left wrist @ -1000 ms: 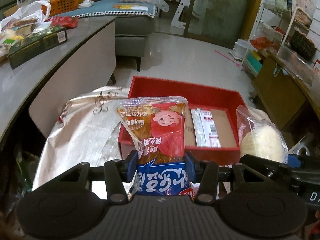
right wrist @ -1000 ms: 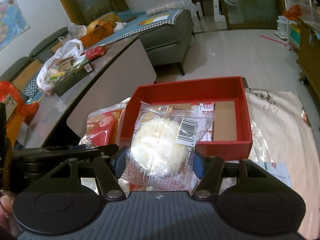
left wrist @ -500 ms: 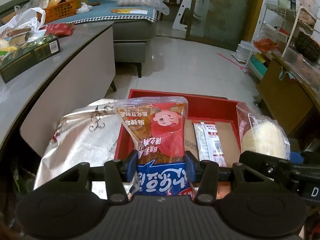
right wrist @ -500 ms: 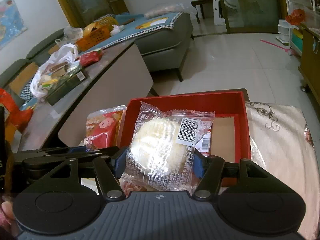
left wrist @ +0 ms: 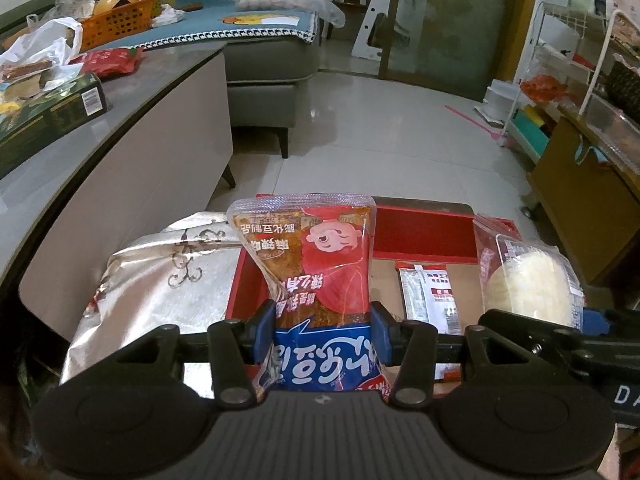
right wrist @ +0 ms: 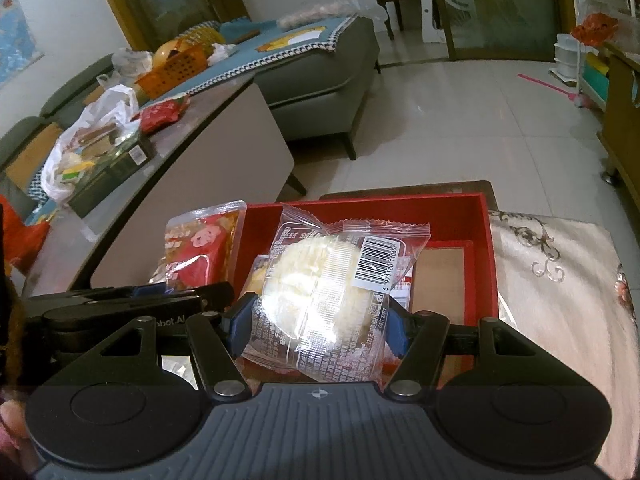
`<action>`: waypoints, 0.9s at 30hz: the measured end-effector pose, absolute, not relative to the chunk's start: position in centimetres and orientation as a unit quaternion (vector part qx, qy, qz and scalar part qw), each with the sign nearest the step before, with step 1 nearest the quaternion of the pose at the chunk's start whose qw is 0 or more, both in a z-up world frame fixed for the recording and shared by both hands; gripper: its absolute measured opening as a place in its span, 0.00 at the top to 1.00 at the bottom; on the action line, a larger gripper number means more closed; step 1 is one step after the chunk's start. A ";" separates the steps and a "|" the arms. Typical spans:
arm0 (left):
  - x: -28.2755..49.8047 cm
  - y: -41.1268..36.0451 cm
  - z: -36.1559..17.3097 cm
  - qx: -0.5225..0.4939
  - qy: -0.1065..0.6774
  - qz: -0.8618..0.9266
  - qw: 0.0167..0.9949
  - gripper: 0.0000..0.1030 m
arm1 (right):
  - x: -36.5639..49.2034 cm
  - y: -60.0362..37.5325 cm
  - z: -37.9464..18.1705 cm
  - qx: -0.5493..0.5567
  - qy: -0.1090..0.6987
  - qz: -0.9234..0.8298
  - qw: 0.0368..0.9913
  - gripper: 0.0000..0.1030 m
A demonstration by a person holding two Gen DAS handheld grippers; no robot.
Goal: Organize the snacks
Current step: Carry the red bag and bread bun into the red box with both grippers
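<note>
— Seen from the left wrist, how does the red-and-blue printed snack pouch (left wrist: 316,276) sit?
— Upright, long axis pointing away, pinched by the left gripper (left wrist: 322,332) over the red cardboard box (left wrist: 420,232), which looks nearer than a second ago.
— And the right wrist?
— The right gripper (right wrist: 318,326) clamps the clear-wrapped pale round pastry (right wrist: 320,284), barcode end forward, over that box, likewise closer.

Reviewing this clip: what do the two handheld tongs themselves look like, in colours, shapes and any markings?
Both the left tongs and the right tongs look alike: black angular linkage arms with silver pivot bolts, blue pads on the fingers, and a grey ribbed body flanked by two round black discs. White lettering shows on the side of each, only partly readable. No cables or sleeves are visible.
</note>
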State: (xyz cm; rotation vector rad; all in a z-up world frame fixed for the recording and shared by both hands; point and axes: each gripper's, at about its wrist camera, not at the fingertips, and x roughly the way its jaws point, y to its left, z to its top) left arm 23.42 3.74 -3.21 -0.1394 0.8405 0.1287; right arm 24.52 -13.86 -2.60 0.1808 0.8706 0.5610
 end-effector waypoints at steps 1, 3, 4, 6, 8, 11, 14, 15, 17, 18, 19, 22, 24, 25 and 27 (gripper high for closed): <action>23.7 3.8 -3.4 -0.067 0.409 0.064 0.908 0.59 | 24.8 -13.8 -2.7 0.086 0.417 0.268 0.865 0.32; 24.2 3.8 -3.7 -0.066 0.411 0.066 0.907 0.59 | 25.3 -13.6 -3.1 0.086 0.419 0.266 0.864 0.32; 24.4 3.9 -3.8 -0.066 0.412 0.067 0.906 0.59 | 25.5 -13.5 -3.3 0.086 0.421 0.266 0.863 0.32; 24.9 4.1 -4.1 -0.066 0.414 0.070 0.905 0.59 | 26.0 -13.3 -3.8 0.085 0.426 0.264 0.861 0.32; 25.3 4.3 -4.4 -0.067 0.416 0.070 0.904 0.59 | 26.4 -13.0 -4.3 0.084 0.432 0.262 0.859 0.32; 26.0 4.4 -5.0 -0.066 0.420 0.071 0.902 0.59 | 27.0 -12.7 -5.0 0.079 0.438 0.259 0.857 0.32; 26.6 4.5 -5.7 -0.069 0.428 0.070 0.899 0.59 | 27.5 -12.3 -5.5 0.075 0.445 0.257 0.855 0.32; 26.8 4.4 -6.0 -0.071 0.431 0.069 0.897 0.59 | 27.7 -12.2 -5.6 0.075 0.446 0.257 0.854 0.32; 27.0 4.4 -6.4 -0.068 0.437 0.067 0.894 0.59 | 28.0 -12.0 -6.0 0.075 0.451 0.256 0.852 0.32; 27.1 4.3 -6.7 -0.065 0.439 0.068 0.893 0.59 | 28.1 -11.9 -6.2 0.074 0.453 0.256 0.851 0.32; 27.1 4.2 -6.9 -0.062 0.441 0.071 0.892 0.59 | 28.2 -11.8 -6.4 0.072 0.455 0.256 0.850 0.32; 27.2 4.4 -7.2 -0.064 0.448 0.071 0.889 0.59 | 28.5 -11.4 -6.9 0.064 0.461 0.255 0.848 0.32; 27.2 4.4 -7.4 -0.063 0.452 0.071 0.887 0.58 | 28.7 -11.3 -7.2 0.062 0.464 0.255 0.846 0.31; 27.2 4.3 -7.5 -0.059 0.453 0.071 0.887 0.58 | 28.8 -11.2 -7.4 0.061 0.467 0.255 0.845 0.30; 27.3 4.1 -7.6 -0.052 0.454 0.072 0.886 0.55 | 28.9 -11.1 -7.7 0.060 0.472 0.253 0.842 0.30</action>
